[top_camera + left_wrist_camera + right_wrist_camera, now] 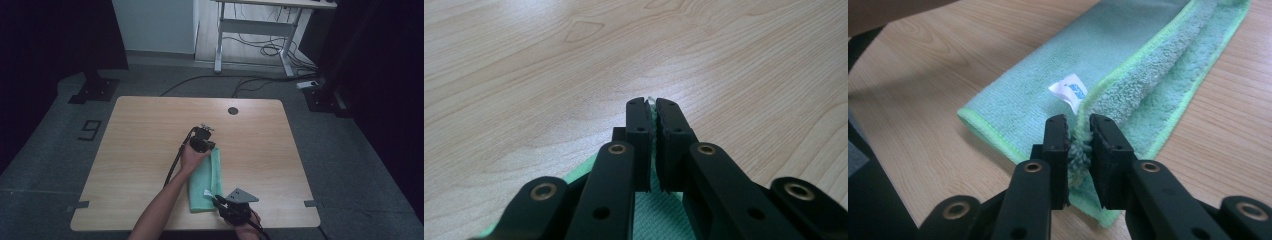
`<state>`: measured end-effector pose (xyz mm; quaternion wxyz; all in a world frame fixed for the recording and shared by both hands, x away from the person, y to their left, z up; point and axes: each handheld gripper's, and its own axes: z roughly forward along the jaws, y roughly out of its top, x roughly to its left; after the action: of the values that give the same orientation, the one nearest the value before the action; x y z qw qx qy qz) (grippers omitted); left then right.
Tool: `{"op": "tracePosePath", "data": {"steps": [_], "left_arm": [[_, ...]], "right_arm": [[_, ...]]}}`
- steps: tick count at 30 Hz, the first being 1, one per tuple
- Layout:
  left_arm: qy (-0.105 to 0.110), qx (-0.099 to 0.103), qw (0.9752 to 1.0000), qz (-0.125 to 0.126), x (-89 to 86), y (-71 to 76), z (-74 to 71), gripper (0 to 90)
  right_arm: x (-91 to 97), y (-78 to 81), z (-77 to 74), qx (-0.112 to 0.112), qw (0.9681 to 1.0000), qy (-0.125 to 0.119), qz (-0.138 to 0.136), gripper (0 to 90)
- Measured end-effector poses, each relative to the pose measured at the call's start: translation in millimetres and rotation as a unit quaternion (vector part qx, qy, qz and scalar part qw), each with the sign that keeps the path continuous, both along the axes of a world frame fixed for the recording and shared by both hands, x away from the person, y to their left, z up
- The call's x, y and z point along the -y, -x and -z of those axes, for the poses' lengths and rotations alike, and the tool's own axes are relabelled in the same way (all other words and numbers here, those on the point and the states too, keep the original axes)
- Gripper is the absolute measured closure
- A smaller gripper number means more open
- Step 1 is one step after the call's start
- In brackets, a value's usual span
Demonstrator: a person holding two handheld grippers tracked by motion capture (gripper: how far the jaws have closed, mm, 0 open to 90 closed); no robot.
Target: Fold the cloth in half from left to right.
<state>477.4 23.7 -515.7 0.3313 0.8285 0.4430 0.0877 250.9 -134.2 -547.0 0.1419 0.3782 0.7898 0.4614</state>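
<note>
I see a green cloth, folded into a long strip, lying near the middle of the wooden table, running from the centre toward the near edge. The left gripper sits at the cloth's far end; its jaws stand nearly together, with a thin edge of cloth pinched between the pads. The right gripper sits at the near end, close to the table's front edge. Its jaws stand a little apart, with a fluffy fold of the cloth bunched between them and touching both pads. A small white tag sticks up from the cloth just beyond the right gripper's tips. Both hands rest low on the table.
</note>
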Motion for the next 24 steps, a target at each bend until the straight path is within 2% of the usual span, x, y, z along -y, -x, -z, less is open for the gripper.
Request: {"op": "tracePosePath", "data": {"steps": [3,9,11,18,24], "left_arm": [[0.002,0.001,1.0,0.0,0.8,0.0,-0.6,83.9],[0.012,0.006,0.9999,0.003,0.1,1.1,-3.8,74.4],[0.013,0.014,0.9998,0.004,-1.4,1.8,-6.7,72.2],[0.013,0.017,0.9998,0.005,-7.0,3.1,-12.3,65.7],[0.016,0.029,0.9994,0.008,-13.4,8.5,-20.5,62.9]], "right_arm": [[1.4,0.9,0.5,-0.004,1.0,0.005,-0.001,75.0],[7.4,-0.3,2.7,-0.016,0.9998,0.008,0.008,69.6],[9.0,-0.7,2.0,-0.013,0.9998,0.01,0.012,68.6],[10.9,-3.4,3.4,-0.017,0.9995,0.02,0.016,65.8],[12.6,-3.5,0.5,-0.011,0.9993,0.026,0.025,57.2]]}}
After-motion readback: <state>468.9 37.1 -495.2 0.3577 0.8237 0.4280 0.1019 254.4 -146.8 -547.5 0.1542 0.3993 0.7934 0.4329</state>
